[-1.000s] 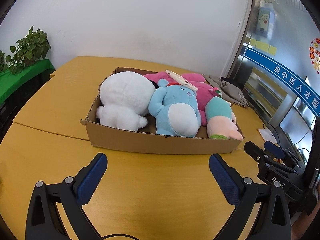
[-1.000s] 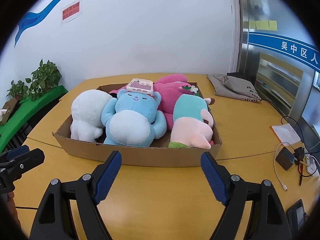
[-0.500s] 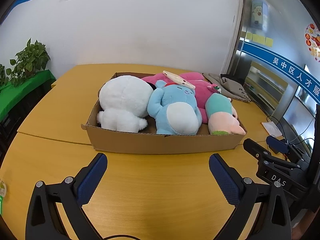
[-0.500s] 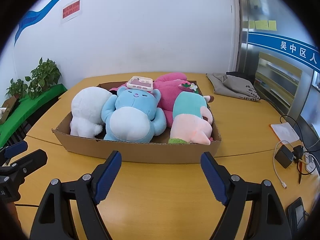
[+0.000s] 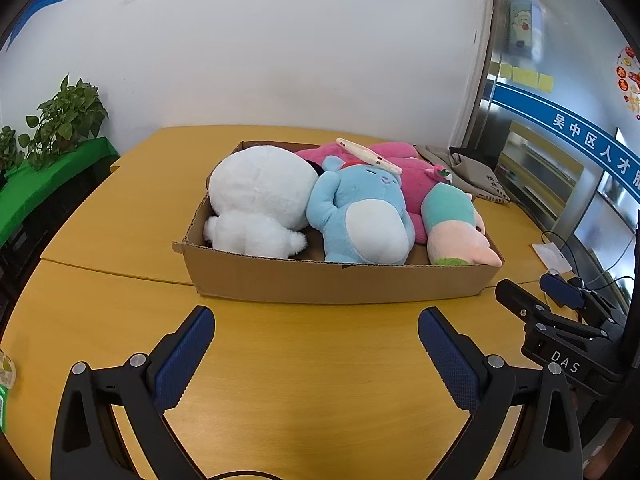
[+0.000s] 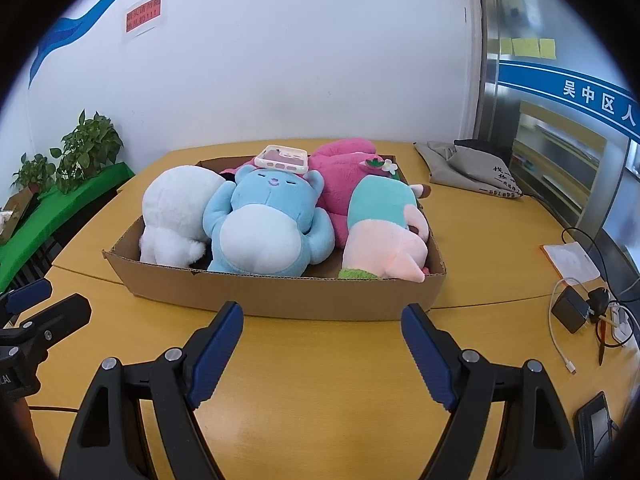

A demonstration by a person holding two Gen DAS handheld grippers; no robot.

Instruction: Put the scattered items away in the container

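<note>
Both the left gripper (image 5: 316,344) and right gripper (image 6: 322,340) hang wide open and empty before the cardboard box (image 6: 280,296); the plush toys (image 6: 264,224) lie packed inside, so tidying looks finished, nothing left to fetch

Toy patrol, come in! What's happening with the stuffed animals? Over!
Left hand-held gripper and right hand-held gripper open, empty. Four plush toys and phone case in cardboard box. Nothing between grippers and box.
</note>
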